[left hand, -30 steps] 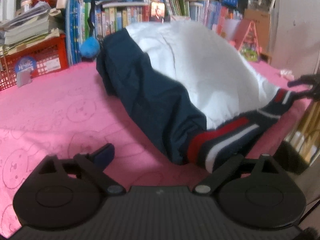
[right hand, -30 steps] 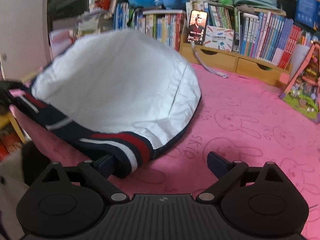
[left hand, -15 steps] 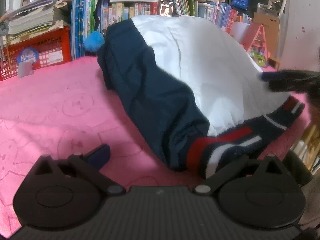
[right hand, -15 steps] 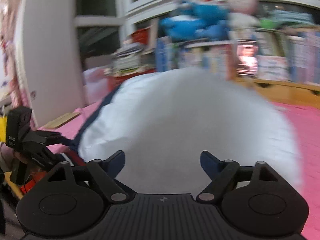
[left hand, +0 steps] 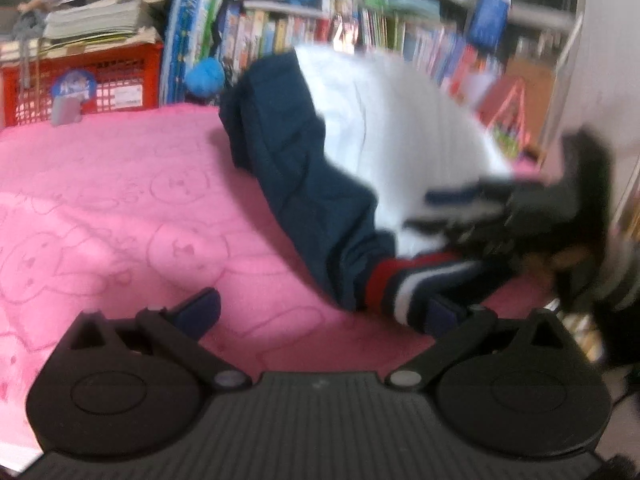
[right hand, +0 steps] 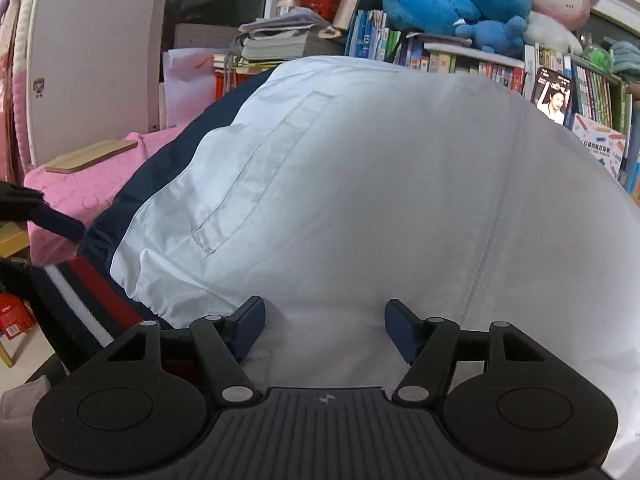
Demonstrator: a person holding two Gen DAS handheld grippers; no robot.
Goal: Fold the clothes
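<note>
A white and dark blue jacket (right hand: pixel 360 184) is lying on the pink bunny blanket (left hand: pixel 120 208), in the middle of both views. A dark blue sleeve (left hand: pixel 304 200) is lying across the left side of the white part. Its striped cuff (left hand: pixel 404 284), red, white and blue, is seen low and to the right in the left view. The jacket is looking only partly folded: one sleeve seems to be laid in, and the body is still puffed up, so most of the folding is being left to do.

The left gripper (left hand: pixel 316 312) is being held low over the blanket with its jaws wide apart. Nothing is being held between them, though the right finger is touching the cuff. The right gripper (right hand: pixel 325 330) is being held over the white cloth near the bottom edge of its view, jaws open wide, with cloth lying between them but not pinched. In the left view it is seen blurred at the right edge.

Behind, along the top of the frames, books (right hand: pixel 460 60), blue soft toys (right hand: pixel 448 0) and a red crate (left hand: pixel 88 80) are being kept. No writing can be read clearly.
</note>
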